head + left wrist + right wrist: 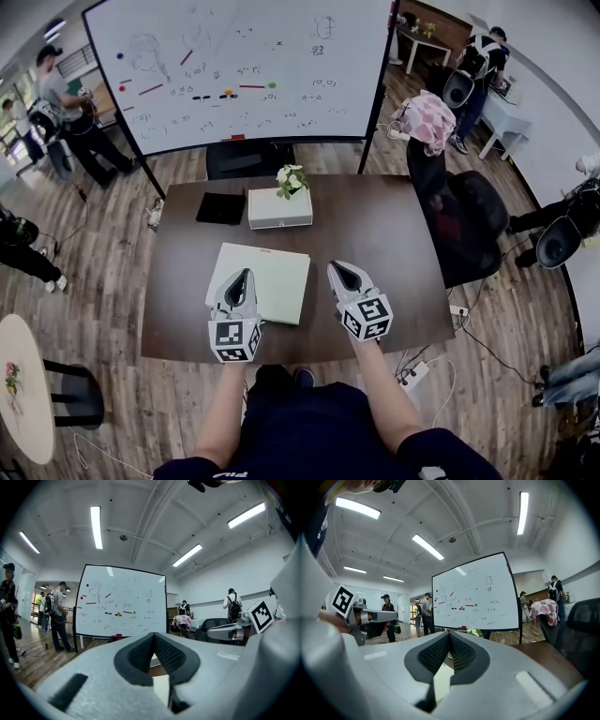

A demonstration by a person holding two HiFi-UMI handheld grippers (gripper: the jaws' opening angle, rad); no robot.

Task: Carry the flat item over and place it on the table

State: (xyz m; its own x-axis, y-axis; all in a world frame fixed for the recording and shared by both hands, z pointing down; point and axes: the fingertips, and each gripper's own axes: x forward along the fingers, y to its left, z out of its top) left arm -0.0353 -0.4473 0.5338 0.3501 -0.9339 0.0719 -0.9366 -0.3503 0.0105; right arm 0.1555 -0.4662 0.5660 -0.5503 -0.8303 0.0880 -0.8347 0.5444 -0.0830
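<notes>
A pale green flat item [272, 281] lies on the dark brown table [394, 234], near its front edge. My left gripper [242, 276] hovers over the item's left part with its jaws shut and nothing between them. In the left gripper view the dark pads [140, 656] meet at the tip, and a strip of the pale item [161, 688] shows below them. My right gripper [339, 270] is just right of the item, over bare table, also shut and empty. In the right gripper view its pads [433, 653] touch, with the pale item [440, 681] visible under them.
A white box with a small flower bunch [279, 206] and a black flat pad [221, 207] sit at the table's far side. Behind stands a whiteboard [244, 66]. A black office chair [469, 230] is to the right, a round white side table [23, 384] to the left. People stand around the room.
</notes>
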